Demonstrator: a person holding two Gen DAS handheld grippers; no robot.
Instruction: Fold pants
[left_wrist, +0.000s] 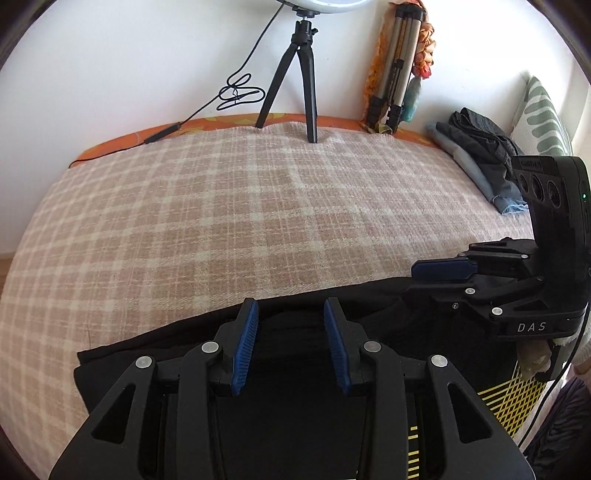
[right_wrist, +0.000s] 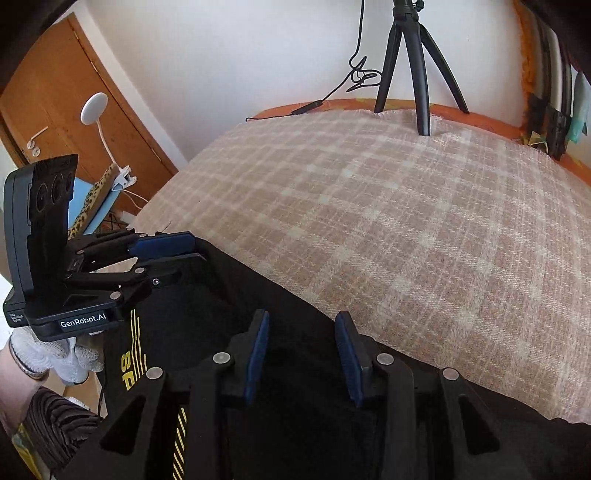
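- White wall (left_wrist: 147, 55) fills the top of both views; a wooden door (right_wrist: 55, 122) stands at upper left of the right wrist view.
- Bed (left_wrist: 258, 206) under a pink-and-cream plaid blanket spans the middle of both frames, an orange sheet edge (left_wrist: 110, 146) showing along its far side.
- Black pants (left_wrist: 177, 343) with yellow print lie along the bed's near edge at the bottom of both frames, under the two grippers.
- Left gripper (left_wrist: 291, 343), bottom centre of its own view, hovers above the pants with blue pads apart and nothing between them; in the right wrist view it sits at left (right_wrist: 173, 247), seen side-on at the pants' edge, a white-gloved hand (right_wrist: 62, 354) beneath it.
- Right gripper (right_wrist: 303, 354), bottom centre of its own view, has its pads spread over the dark cloth, nothing pinched; in the left wrist view it appears at right (left_wrist: 443, 269), side-on, tip at the pants' far edge.
- Black tripod (left_wrist: 299, 81) stands on the blanket's far side, top centre, a cable (left_wrist: 240, 92) looped beside it against the wall.
- Folded clothes (left_wrist: 480, 155) are stacked at the upper right of the left wrist view, near a leaf-print pillow (left_wrist: 543, 118).
- Silver folded tripod (left_wrist: 399, 66) leans on the wall at top right, beside orange cloth.
- White clip lamp (right_wrist: 96, 110) stands before the door.
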